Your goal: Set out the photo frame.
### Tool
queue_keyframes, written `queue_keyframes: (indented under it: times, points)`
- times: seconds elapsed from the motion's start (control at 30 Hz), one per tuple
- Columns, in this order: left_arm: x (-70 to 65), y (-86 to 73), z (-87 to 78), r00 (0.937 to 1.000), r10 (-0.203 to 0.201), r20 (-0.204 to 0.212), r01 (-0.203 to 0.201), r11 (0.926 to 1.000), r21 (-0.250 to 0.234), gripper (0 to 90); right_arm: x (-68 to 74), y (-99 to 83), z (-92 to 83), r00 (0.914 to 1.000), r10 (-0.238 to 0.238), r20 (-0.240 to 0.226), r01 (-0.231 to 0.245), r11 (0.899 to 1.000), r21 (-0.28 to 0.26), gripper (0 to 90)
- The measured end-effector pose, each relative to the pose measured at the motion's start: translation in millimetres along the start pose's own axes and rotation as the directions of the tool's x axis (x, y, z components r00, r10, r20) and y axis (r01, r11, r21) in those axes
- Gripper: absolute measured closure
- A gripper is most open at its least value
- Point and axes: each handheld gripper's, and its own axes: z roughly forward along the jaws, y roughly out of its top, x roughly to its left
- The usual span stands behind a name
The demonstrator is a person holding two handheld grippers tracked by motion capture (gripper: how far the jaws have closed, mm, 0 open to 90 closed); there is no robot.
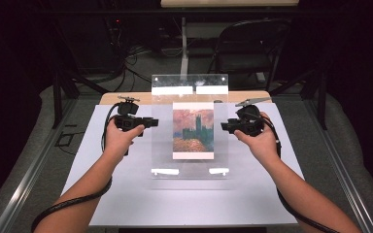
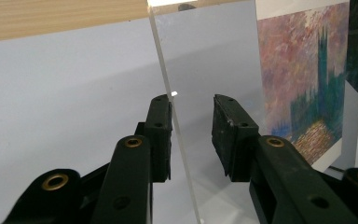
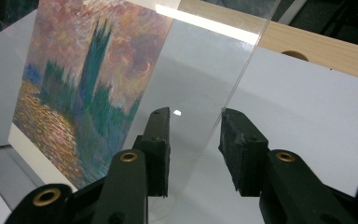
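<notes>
High view, panel: a clear acrylic panel (image 1: 190, 126) stood tilted over the white sheet (image 1: 141, 194) on the table, a painted picture (image 1: 193, 134) of a dark tower under a pink sky at its middle.
High view, panel fittings: two white strips ran along its top, two short white pieces along its bottom, and a small dot marked each upper corner.
High view, left gripper: the left gripper (image 1: 153, 122) was held level in the left hand (image 1: 120, 137), its tip at the panel's left edge.
High view, right gripper: the right gripper (image 1: 223, 126) sat in the right hand (image 1: 258, 138), its tip at the panel's right edge.
High view, surroundings: a wooden edge (image 1: 111, 98) showed behind the sheet; a dark chair (image 1: 245, 46) stood farther back.
High view, grip: too small to read from here.

Left gripper view, panel: the panel's edge (image 2: 175, 121) ran up between the two black jaws, the picture (image 2: 303, 84) off to the right behind the clear plastic.
Left gripper view, fingers: the left pad (image 2: 161, 135) lay against the edge; the right pad (image 2: 228, 135) stood apart from the panel's face. Jaws straddling, not clamped.

Right gripper view, panel: the panel's edge (image 3: 235, 88) passed between the jaws, the picture (image 3: 88, 79) to the left.
Right gripper view, fingers: the right pad (image 3: 242, 144) was touching or just beside the edge; the left pad (image 3: 156, 144) stood clear of the plastic. Straddling, no clamp seen.
Right gripper view, background: white sheet (image 3: 317, 121) and wooden edge (image 3: 317, 46) lay beyond.
</notes>
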Motion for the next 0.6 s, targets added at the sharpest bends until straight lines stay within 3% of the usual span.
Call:
queue_keyframes:
  times: [0.6]
  points:
    - [-10.2, -14.3, -21.4, 0.9979, 0.060, 0.024, -0.059, 0.9977, -0.034, 73.4, 4.4, -7.6, -22.1, 0.9984, 0.011, -0.055, -0.012, 0.999, -0.030, 71.6]
